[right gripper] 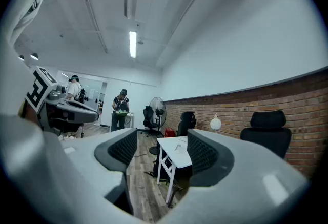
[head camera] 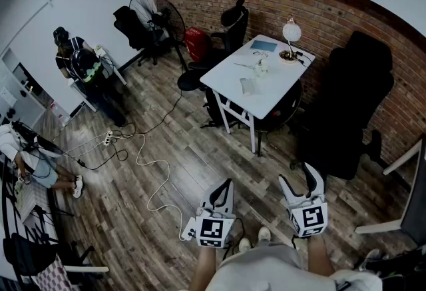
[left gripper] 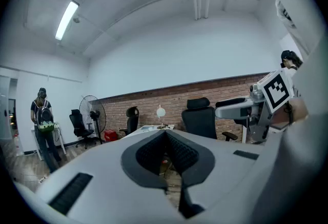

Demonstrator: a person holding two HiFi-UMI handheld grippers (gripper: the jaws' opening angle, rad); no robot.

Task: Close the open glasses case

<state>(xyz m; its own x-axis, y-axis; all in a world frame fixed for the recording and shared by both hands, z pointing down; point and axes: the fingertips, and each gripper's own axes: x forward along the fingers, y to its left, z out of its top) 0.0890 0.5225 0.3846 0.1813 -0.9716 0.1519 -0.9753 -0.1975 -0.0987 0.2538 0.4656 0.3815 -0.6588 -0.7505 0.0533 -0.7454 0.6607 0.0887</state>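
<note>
Approach is the step in hand, as I judge it: nothing of the closing has begun. The white rectangular table [head camera: 276, 80] stands well ahead of both of your hand-held grippers, with a stretch of wood-plank floor [head camera: 173, 170] between. The glasses case should be on that surface. A small pale thing [head camera: 247, 85] lies near its middle and may be the case, but it is too small to tell, and I cannot say how its lid stands. Your next move calls for walking up until the surface is right under the jaws, then finding the lid and the hinge side before you reach.

Your forearms are held in close to your body, side by side, low in the head view. Both tools point forward and hang over the floor, not over the surface.

The left hand-held gripper [head camera: 226, 186] has its jaws brought together, pad against pad, with nothing between them. The right hand-held gripper [head camera: 299, 180], just beside it, has its jaws apart and empty; through the gap you look out at the far table. I would open the left one before reaching the case.
</note>
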